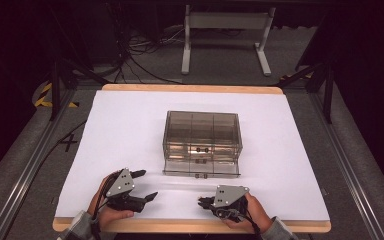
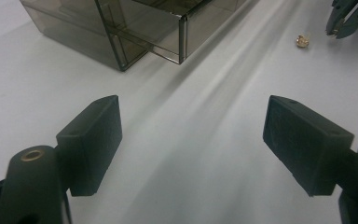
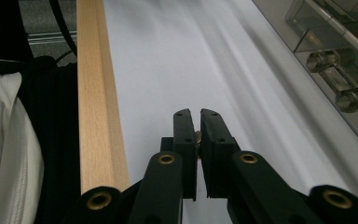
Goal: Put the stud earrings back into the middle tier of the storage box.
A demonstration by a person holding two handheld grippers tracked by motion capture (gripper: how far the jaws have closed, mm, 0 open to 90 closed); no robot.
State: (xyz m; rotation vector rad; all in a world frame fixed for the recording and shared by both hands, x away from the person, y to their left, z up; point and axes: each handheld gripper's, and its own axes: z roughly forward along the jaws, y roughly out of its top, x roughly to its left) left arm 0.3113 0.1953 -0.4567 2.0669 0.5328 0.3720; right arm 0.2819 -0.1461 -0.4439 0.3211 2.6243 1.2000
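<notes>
A white sheet covers the table (image 1: pixel 130 130), whose wooden front edge (image 3: pixel 95 102) lies just beside the right gripper (image 3: pixel 199 122). Bare sheet separates both grippers from the smoky clear drawer box (image 1: pixel 202 142), its lowest drawer pulled out. The left gripper (image 2: pixel 191 140) stands released, jaws wide over bare sheet. The right gripper is clenched on a small brass-coloured piece (image 3: pixel 197 136), near the front edge.

The right hand-held gripper (image 3: pixel 197 135) pinches a small brass piece (image 3: pixel 197 136).

White-covered table (image 1: pixel 130 130), wooden edge; smoky clear drawer box (image 1: pixel 202 131), small gold piece (image 2: pixel 302 41) on it.
</notes>
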